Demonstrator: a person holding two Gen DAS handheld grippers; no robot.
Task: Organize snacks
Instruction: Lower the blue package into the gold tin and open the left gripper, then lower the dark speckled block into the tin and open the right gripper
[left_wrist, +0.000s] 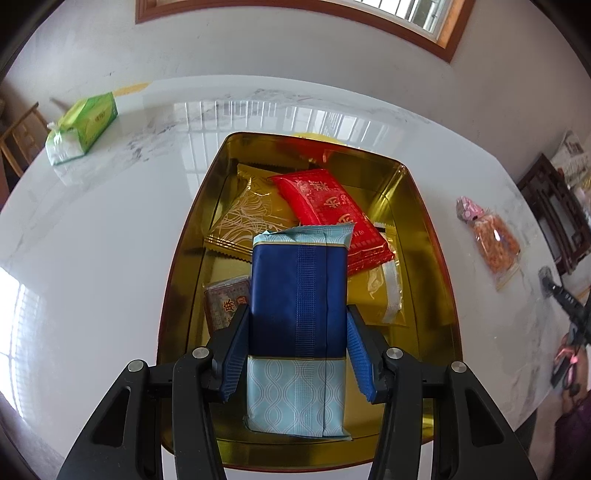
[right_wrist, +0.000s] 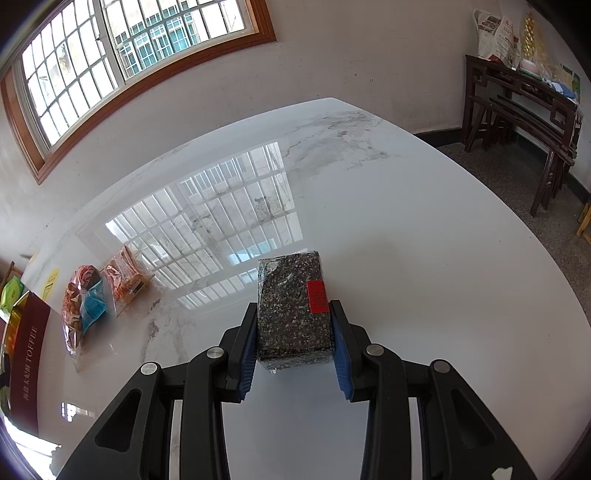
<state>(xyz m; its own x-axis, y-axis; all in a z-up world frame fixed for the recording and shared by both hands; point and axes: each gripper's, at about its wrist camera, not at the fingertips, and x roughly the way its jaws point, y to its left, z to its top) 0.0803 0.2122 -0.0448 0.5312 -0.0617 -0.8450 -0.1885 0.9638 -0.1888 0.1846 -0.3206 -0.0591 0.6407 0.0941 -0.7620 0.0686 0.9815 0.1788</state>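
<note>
My left gripper (left_wrist: 297, 314) is shut on a dark blue and pale blue snack packet (left_wrist: 299, 314) and holds it over the open gold tin (left_wrist: 184, 258). Inside the tin lie a red packet (left_wrist: 332, 214), a gold patterned packet (left_wrist: 247, 221), a small brown packet (left_wrist: 225, 302) and a clear gold-trimmed packet (left_wrist: 384, 291). In the right wrist view my right gripper (right_wrist: 293, 314) is shut on a black speckled block with a red label (right_wrist: 291, 314), held just above the white table (right_wrist: 424, 277).
A green tissue pack (left_wrist: 83, 127) lies at the table's far left. Clear bags of orange snacks (right_wrist: 127, 278) and a bag with a blue label (right_wrist: 83, 306) lie beside the tin's dark red lid (right_wrist: 27, 365). A dark wooden side table (right_wrist: 524, 110) stands by the wall.
</note>
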